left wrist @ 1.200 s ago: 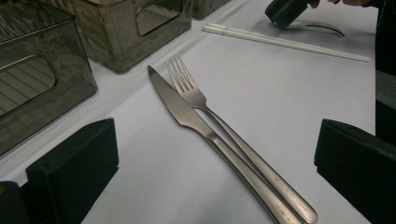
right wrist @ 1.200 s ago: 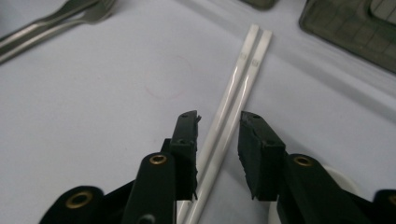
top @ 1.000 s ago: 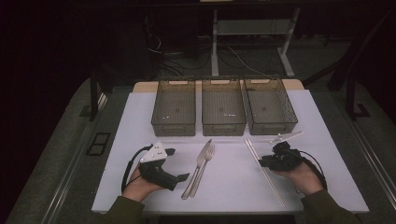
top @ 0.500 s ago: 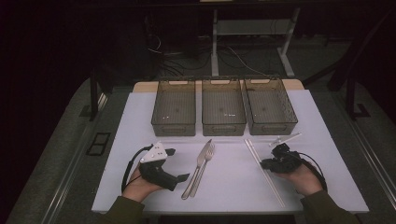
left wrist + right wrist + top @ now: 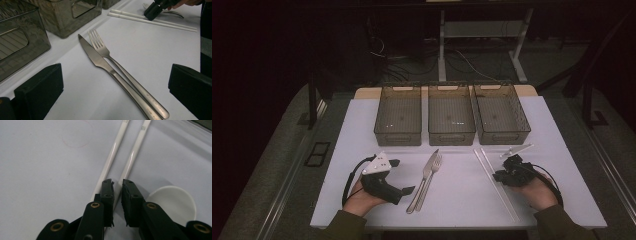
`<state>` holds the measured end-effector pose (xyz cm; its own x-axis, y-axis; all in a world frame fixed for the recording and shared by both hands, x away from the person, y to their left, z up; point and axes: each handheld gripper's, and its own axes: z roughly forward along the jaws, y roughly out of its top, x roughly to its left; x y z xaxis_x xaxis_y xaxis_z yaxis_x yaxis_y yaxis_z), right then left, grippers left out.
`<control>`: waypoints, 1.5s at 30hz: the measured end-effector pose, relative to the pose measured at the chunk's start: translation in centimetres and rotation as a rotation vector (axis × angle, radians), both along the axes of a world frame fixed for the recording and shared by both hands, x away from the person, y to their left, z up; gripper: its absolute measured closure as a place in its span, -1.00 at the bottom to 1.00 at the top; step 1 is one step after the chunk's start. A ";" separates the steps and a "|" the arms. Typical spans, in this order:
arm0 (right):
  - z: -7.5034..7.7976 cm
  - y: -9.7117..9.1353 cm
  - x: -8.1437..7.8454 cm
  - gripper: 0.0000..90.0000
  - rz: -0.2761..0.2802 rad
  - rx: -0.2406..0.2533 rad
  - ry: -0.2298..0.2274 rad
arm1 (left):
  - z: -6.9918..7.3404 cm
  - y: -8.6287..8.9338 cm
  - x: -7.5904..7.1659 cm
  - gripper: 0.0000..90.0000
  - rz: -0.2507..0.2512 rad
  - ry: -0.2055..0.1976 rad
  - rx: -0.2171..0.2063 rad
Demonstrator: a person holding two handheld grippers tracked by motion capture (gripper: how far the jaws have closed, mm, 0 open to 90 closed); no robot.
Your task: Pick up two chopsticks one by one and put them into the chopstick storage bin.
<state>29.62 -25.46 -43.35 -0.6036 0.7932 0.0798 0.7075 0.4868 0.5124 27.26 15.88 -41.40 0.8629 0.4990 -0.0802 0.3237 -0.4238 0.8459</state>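
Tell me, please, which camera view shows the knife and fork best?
The left gripper view: the knife and fork lie side by side, close and sharp, blade and tines clear. The high view shows the knife and fork small, mid-table before the bins.

Behind, we see three bins (image 5: 451,120) abreast on the counter (image 5: 462,200); before them lie knife (image 5: 423,182) and fork (image 5: 431,179) side by side, with chopsticks (image 5: 492,180) to their right.

White chopsticks (image 5: 117,147), white spoon (image 5: 172,203), silver knife (image 5: 100,60) and fork (image 5: 105,51), smoky-grey bins (image 5: 398,115), black fingers (image 5: 107,192).
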 end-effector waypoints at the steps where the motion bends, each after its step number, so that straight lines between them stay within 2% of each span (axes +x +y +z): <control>1: 0.0 0.0 0.0 0.76 0.005 -0.011 -0.002 | 0.0 0.0 0.0 -1.00 -0.002 0.000 0.001; 7: 0.1 0.2 -0.2 0.77 0.007 -0.030 -0.005 | 0.0 -0.1 0.0 -1.00 -0.005 0.001 0.004; 14: 0.2 0.0 -0.3 0.76 0.015 -0.029 0.018 | 0.0 -0.1 0.0 -1.00 -0.005 0.003 0.003; 17: 0.1 0.1 -0.4 0.76 0.002 -0.026 0.013 | 0.0 -0.1 0.0 -1.00 -0.004 0.003 0.002; 26: 0.2 0.2 -0.4 0.74 0.024 -0.042 0.007 | 0.0 -0.1 0.0 -1.00 -0.007 0.003 0.003; 28: 0.2 0.1 -0.4 0.72 0.021 -0.026 -0.001 | 0.0 0.0 0.0 -1.00 -0.008 0.002 0.001; 32: 0.8 0.3 -0.4 0.68 0.015 0.053 -0.025 | 0.0 0.0 0.1 -1.00 -0.006 0.005 0.000; 35: 1.1 1.0 0.1 0.68 0.016 0.082 -0.040 | -0.1 -0.1 0.1 -1.00 -0.006 0.004 0.000; 40: 0.6 2.1 1.5 0.69 0.000 0.085 -0.047 | -0.1 -0.1 0.1 -1.00 -0.007 0.005 0.000; 45: 0.4 2.7 3.1 0.70 -0.034 0.082 -0.080 | 0.0 0.0 0.1 -1.00 -0.009 0.006 0.000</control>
